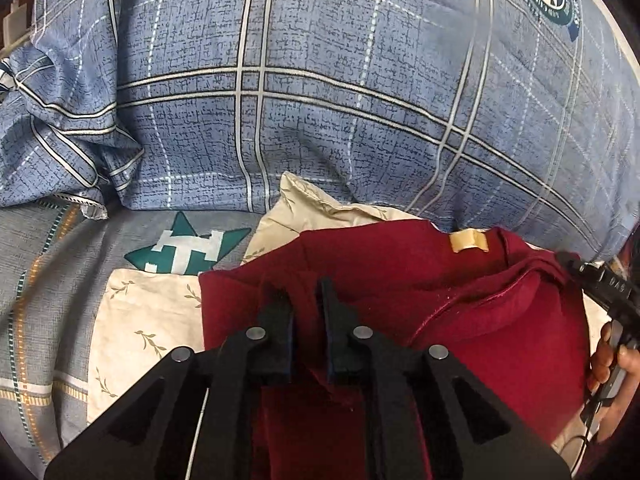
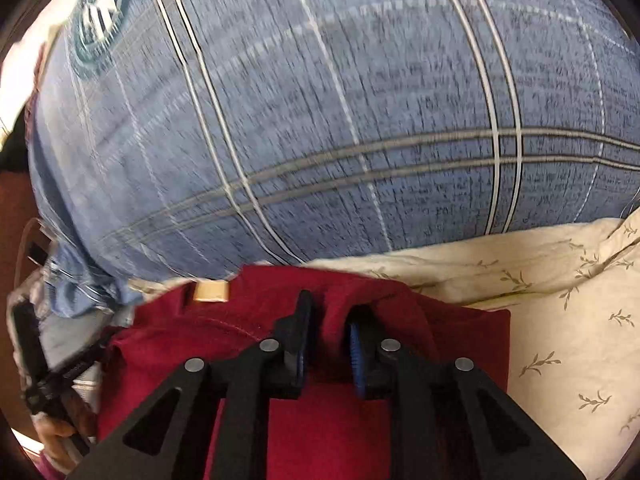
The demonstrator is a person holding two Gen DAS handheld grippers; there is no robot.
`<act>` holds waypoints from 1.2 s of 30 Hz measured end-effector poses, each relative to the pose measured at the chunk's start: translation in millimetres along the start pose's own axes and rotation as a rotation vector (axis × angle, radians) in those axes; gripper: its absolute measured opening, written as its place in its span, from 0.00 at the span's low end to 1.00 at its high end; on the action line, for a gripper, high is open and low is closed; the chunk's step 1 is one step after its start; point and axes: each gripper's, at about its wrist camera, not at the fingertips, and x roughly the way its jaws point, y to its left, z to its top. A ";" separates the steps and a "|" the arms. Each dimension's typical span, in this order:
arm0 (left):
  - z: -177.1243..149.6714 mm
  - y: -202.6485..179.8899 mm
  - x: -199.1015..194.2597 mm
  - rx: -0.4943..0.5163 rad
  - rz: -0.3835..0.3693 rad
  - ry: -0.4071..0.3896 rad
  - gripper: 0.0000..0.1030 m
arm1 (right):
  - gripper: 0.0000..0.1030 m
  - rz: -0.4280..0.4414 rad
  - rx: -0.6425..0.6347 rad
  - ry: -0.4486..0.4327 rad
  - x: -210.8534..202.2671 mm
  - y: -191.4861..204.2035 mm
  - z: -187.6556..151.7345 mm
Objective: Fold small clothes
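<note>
A dark red garment [image 1: 460, 320] lies folded on a cream leaf-print cloth [image 1: 140, 320], its beige neck label [image 1: 468, 241] at the far edge. My left gripper [image 1: 302, 290] sits low over the garment's left part, with a ridge of red cloth filling the narrow gap between its fingers. In the right wrist view, my right gripper [image 2: 326, 308] is over the same red garment [image 2: 440, 340]. Its jaws stand a little apart and the blue ribbed pad [image 2: 355, 354] is bare, with cloth lying under the gap. The label [image 2: 211, 291] shows to its left.
A bulky blue plaid duvet [image 1: 340, 100] rises just behind the garment and fills the far side [image 2: 340, 120]. A grey-blue sheet with a green star print [image 1: 188, 252] lies to the left. A hand holding the other gripper shows at each view's edge [image 1: 612, 360], [image 2: 60, 428].
</note>
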 end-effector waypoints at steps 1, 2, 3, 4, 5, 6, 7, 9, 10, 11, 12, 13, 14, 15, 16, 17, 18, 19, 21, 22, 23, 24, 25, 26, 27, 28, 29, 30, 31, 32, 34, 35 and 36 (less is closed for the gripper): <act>0.6 1.8 -2.7 0.006 -0.024 0.009 0.13 | 0.29 0.029 0.021 -0.014 -8.1 -1.2 1.0; 1.1 4.1 -5.2 0.003 -0.045 0.013 0.16 | 0.47 0.048 0.040 -0.033 -17.9 -2.2 1.6; 1.3 6.0 -7.6 -0.003 -0.063 0.016 0.18 | 0.57 0.043 0.049 -0.059 -27.3 -3.2 1.7; 1.2 8.1 -10.9 -0.014 -0.084 0.019 0.22 | 0.62 0.018 0.043 -0.101 -39.1 -2.3 1.1; 0.9 8.6 -13.9 -0.021 -0.095 0.019 0.25 | 0.62 0.002 0.028 -0.125 -46.7 -0.7 0.5; 0.3 8.5 -17.3 -0.024 -0.109 0.014 0.27 | 0.62 -0.004 0.011 -0.136 -52.7 1.8 0.0; 0.7 10.2 -21.5 -0.027 -0.121 0.009 0.36 | 0.59 0.000 -0.004 -0.138 -57.7 3.8 -0.7; 0.2 9.5 -25.4 -0.033 -0.151 0.008 0.51 | 0.49 0.013 -0.034 -0.130 -61.3 10.7 -2.5; -0.1 8.5 -28.0 -0.042 -0.161 -0.003 0.69 | 0.44 0.009 -0.071 -0.113 -59.0 18.6 -4.4; 0.3 6.9 -32.4 -0.051 -0.145 -0.027 0.83 | 0.43 0.002 -0.102 -0.098 -54.5 25.6 -5.4; 0.8 8.8 -37.3 -0.066 -0.134 -0.071 0.83 | 0.42 -0.003 -0.138 -0.079 -48.3 34.0 -7.6; 4.6 6.6 -38.4 -0.070 -0.137 -0.085 0.83 | 0.42 -0.003 -0.164 -0.067 -41.1 40.8 -9.0; 6.8 7.8 -38.5 -0.070 -0.138 -0.082 0.83 | 0.42 -0.008 -0.184 -0.061 -35.1 45.0 -9.7; 7.7 9.9 -36.3 -0.070 -0.131 -0.073 0.83 | 0.42 -0.032 -0.209 -0.053 -23.8 49.6 -8.3; 9.0 13.5 -35.0 -0.076 -0.114 -0.067 0.83 | 0.42 -0.049 -0.218 -0.042 -14.5 50.9 -6.4; 8.6 15.9 -33.9 -0.082 -0.103 -0.062 0.83 | 0.42 -0.069 -0.219 -0.028 -4.4 49.1 -2.9; 8.0 17.3 -33.3 -0.084 -0.101 -0.055 0.83 | 0.42 -0.122 -0.216 -0.023 9.7 46.9 1.3; 7.1 18.9 -32.4 -0.083 -0.101 -0.046 0.83 | 0.42 -0.196 -0.206 -0.027 21.0 41.2 4.9; 2.5 20.9 -33.1 -0.073 -0.073 -0.032 0.83 | 0.42 -0.267 -0.135 -0.006 37.5 22.3 10.3; -1.2 22.3 -32.9 -0.063 -0.046 -0.021 0.83 | 0.42 -0.260 -0.094 0.024 44.0 14.3 10.6; -4.2 23.4 -33.5 -0.057 -0.034 -0.015 0.83 | 0.42 -0.254 -0.075 0.042 46.4 10.0 9.4; -9.3 25.1 -34.5 -0.053 -0.022 -0.009 0.83 | 0.43 -0.250 -0.076 0.037 42.9 9.0 7.4; -16.8 27.6 -36.0 -0.049 -0.007 0.000 0.83 | 0.43 -0.247 -0.088 0.020 33.6 11.3 4.6; -22.2 29.0 -38.0 -0.046 -0.001 0.006 0.83 | 0.44 -0.245 -0.093 0.007 22.9 13.7 1.7; -27.5 30.5 -39.2 -0.041 0.000 0.011 0.83 | 0.45 -0.235 -0.093 -0.006 11.9 15.8 -1.7; -35.0 32.0 -42.6 -0.038 -0.001 0.012 0.83 | 0.50 -0.209 -0.094 -0.025 -3.7 18.9 -7.2; -40.0 32.8 -44.8 -0.036 0.002 0.009 0.83 | 0.56 -0.195 -0.097 -0.035 -14.4 20.5 -11.9; -45.1 33.2 -46.5 -0.033 0.007 0.007 0.83 | 0.57 -0.192 -0.103 -0.040 -24.3 20.9 -17.4; -52.0 33.7 -47.3 -0.022 0.021 0.008 0.83 | 0.59 -0.204 -0.113 -0.043 -33.5 20.0 -24.1; -56.4 32.6 -45.6 -0.010 0.033 0.014 0.83 | 0.60 -0.219 -0.121 -0.042 -35.2 19.7 -29.3; -62.7 30.2 -42.4 0.001 0.057 0.021 0.83 | 0.60 -0.279 -0.147 0.023 -20.8 14.1 -40.4; -64.8 29.8 -43.7 -0.003 0.059 0.019 0.83 | 0.60 -0.301 -0.154 0.068 -11.1 11.6 -44.1; -66.7 30.0 -46.6 -0.008 0.059 0.019 0.83 | 0.60 -0.300 -0.148 0.075 -9.6 10.7 -45.8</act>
